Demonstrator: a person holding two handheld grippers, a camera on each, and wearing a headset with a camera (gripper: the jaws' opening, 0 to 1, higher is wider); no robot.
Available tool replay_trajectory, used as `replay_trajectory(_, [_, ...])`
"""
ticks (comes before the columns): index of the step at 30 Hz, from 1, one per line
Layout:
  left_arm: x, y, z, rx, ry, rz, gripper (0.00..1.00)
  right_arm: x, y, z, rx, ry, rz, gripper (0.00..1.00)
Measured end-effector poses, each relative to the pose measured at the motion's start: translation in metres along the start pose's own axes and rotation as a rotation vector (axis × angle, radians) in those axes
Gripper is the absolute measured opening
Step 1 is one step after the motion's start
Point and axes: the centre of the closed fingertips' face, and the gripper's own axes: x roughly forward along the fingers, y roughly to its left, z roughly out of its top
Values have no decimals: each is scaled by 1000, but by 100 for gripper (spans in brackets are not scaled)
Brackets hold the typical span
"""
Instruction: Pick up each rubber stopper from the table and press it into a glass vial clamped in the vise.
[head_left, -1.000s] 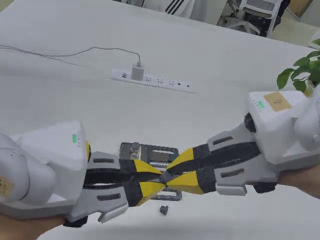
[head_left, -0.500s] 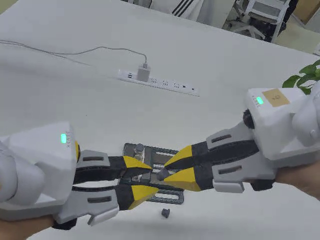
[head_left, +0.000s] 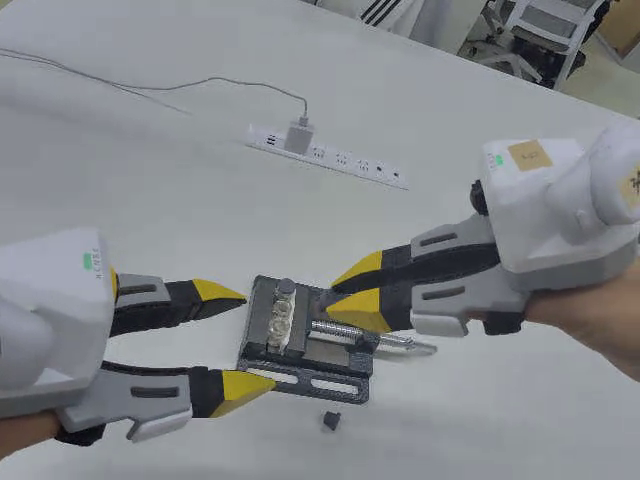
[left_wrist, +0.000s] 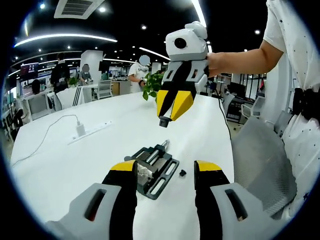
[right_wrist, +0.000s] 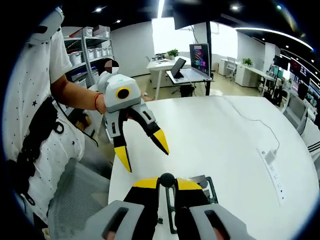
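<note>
We see the right gripper (head_left: 334, 294) with its 2 yellow-tipped jaws pressed together on a small dark grey rubber stopper (right_wrist: 166, 178). In the left gripper view that stopper hangs in the air above the small dark grey metal vise (head_left: 305, 362), not touching it. In the head view the right gripper's tips sit just right of the vise's clamping end.

The left gripper (head_left: 258, 338) has its jaws wide apart and holds nothing. In the head view its 2 tips sit on either side of the vise's left end.

The vise stands on the white table (head_left: 150, 200). A short row of clear glass vials (head_left: 279, 321) is clamped in it. The vial at the far end carries a grey stopper (head_left: 286, 288). We count maybe 3 vials, but the glass is too blurred to be sure.

1 loose dark rubber stopper (head_left: 329, 421) lies on the table just in front of the vise, apart from it.

Well behind the vise are a white power strip (head_left: 330, 160), a white charger plug (head_left: 298, 133) and a grey cable (head_left: 150, 88).
</note>
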Motion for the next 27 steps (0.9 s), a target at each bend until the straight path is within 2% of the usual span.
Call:
replay_trajectory(4, [-3,5,-11,10,21,20,53,9,-9,-1,4,35,-5,6])
replay_trajectory(8, [-5,8,-22,26,50,29,56,20,-19,-6,5,81,-10,6])
replay_trajectory(13, [-8,10,-31,20,62,30,65,32,-31,-12,12,126,-12,6])
replay_trajectory(20, [-9,14,-35,17,43,34,74,44,-43,-20,15,188,-8,6])
replay_trajectory(27, [-9,17,-38,22,22,32,85,61,-50,-36,17,261,-3,6])
